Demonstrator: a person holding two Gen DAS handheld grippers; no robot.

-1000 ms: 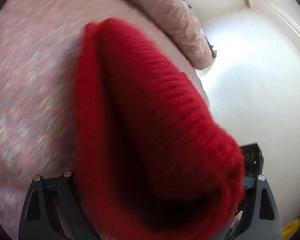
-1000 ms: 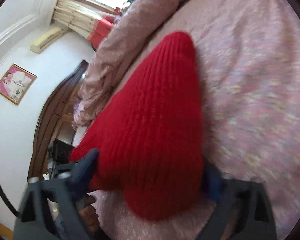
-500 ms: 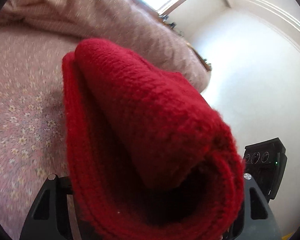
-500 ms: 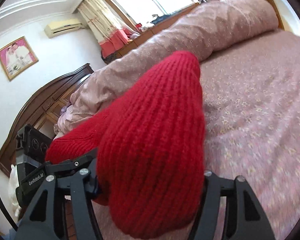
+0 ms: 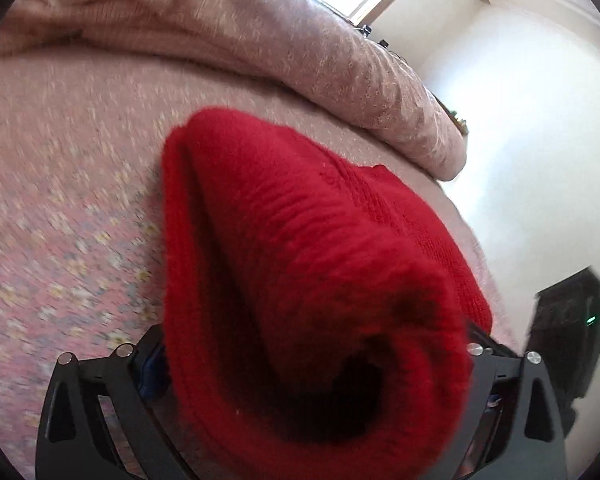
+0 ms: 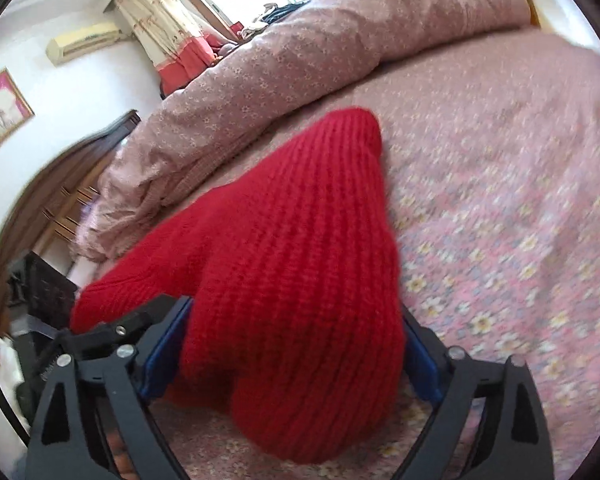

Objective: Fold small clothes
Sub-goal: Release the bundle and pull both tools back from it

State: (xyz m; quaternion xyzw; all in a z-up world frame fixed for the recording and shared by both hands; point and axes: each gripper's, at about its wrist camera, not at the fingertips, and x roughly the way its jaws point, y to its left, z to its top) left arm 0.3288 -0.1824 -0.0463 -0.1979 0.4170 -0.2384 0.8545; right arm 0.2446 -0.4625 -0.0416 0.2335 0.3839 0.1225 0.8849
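Observation:
A red knitted garment [image 5: 300,264] is bunched and held between both grippers above a pink flowered bed. My left gripper [image 5: 312,364] is shut on one end of it; the knit fills the space between its black fingers and hides the pads. My right gripper [image 6: 296,344] is shut on the other end of the red knit [image 6: 300,248], with blue pads showing on either side. The garment's far tip droops toward the bedspread in both views.
The pink flowered bedspread [image 6: 500,200] spreads under the garment. A rolled pink quilt [image 6: 300,60] lies along the far side, also in the left wrist view [image 5: 300,40]. A dark wooden headboard [image 6: 60,184] and a white wall [image 5: 540,140] border the bed.
Both grippers have tilted and moved down toward the bed with the red knit still held; the garment's tip now sits lower against the bedspread. The views are blurred by motion.

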